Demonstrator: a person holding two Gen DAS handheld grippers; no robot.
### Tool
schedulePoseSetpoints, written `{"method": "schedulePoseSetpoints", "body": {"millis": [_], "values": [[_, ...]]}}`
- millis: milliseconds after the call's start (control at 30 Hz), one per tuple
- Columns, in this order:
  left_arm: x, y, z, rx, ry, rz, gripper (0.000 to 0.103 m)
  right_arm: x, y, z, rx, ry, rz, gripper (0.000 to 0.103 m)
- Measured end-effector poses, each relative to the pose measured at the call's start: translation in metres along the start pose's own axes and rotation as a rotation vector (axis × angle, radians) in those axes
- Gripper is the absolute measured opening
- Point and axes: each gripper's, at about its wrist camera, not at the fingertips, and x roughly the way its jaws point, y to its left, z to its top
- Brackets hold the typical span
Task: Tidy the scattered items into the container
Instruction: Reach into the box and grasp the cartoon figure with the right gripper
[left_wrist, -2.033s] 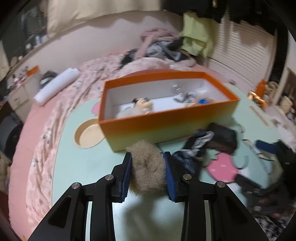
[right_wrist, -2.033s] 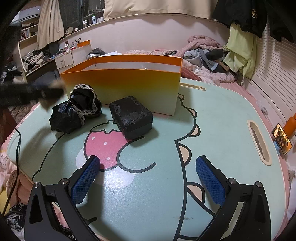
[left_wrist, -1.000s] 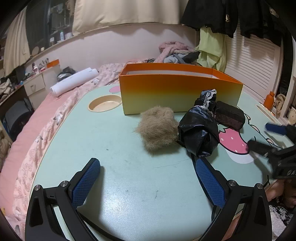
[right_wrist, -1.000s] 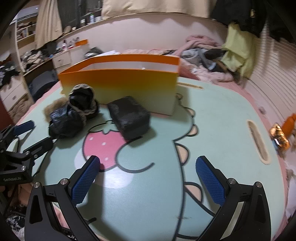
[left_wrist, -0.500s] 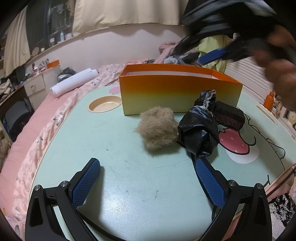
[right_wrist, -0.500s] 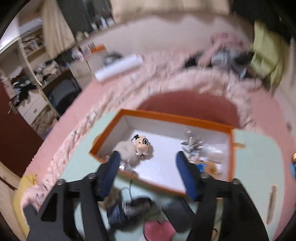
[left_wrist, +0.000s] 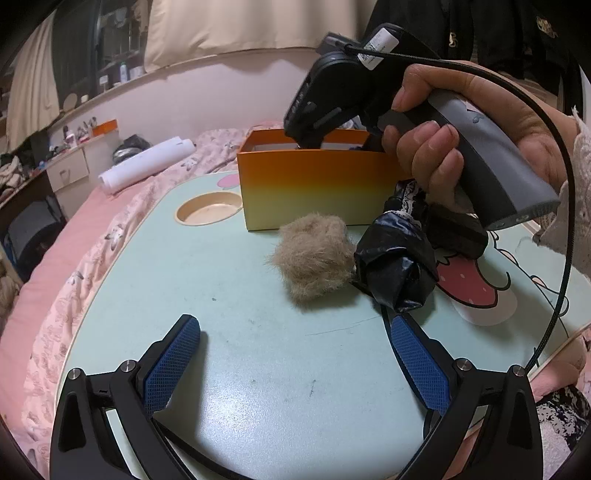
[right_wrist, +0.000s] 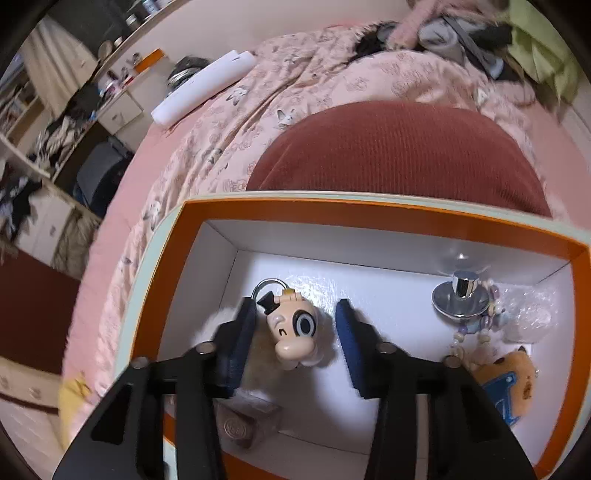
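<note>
Right gripper (right_wrist: 293, 336) tilting nose-down into orange box (right_wrist: 373, 212), jaws parted around cartoon-head keychain (right_wrist: 293, 332), not clamping. Left gripper (left_wrist: 295, 363) idling low, gaping; fur pompom (left_wrist: 314, 256) lying at 12 o'clock.

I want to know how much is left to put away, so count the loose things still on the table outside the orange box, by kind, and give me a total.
Tan fur pom-pom: 1
Black crinkled bundle with lace trim: 1
Dark pouch, mostly hidden behind the right hand: 1
Total: 3
</note>
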Motion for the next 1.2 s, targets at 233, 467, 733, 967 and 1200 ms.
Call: {"method": "schedulePoseSetpoints", "body": {"millis": [233,467,733,967,1200], "values": [[0.001,0.001,0.0,0.001,-0.002,0.0,0.103,-0.019,-0.018,-0.002,0.066,-0.023,0.083,0.029],[0.001,0.001,0.0,0.001,-0.003,0.0,0.103,-0.104,-0.012,-0.027,-0.025,-0.237,0.123,0.029],[0.0,0.001,-0.001,0.001,-0.003,-0.001,0.103,-0.117,-0.022,-0.033,-0.039,-0.261,0.038,0.029],[0.0,0.001,0.0,0.001,-0.004,-0.001,0.103,-0.058,-0.031,-0.016,-0.037,-0.148,-0.124,0.029],[0.0,0.0,-0.001,0.001,-0.004,0.0,0.103,-0.067,-0.041,-0.02,-0.032,-0.212,-0.074,0.029]]}}
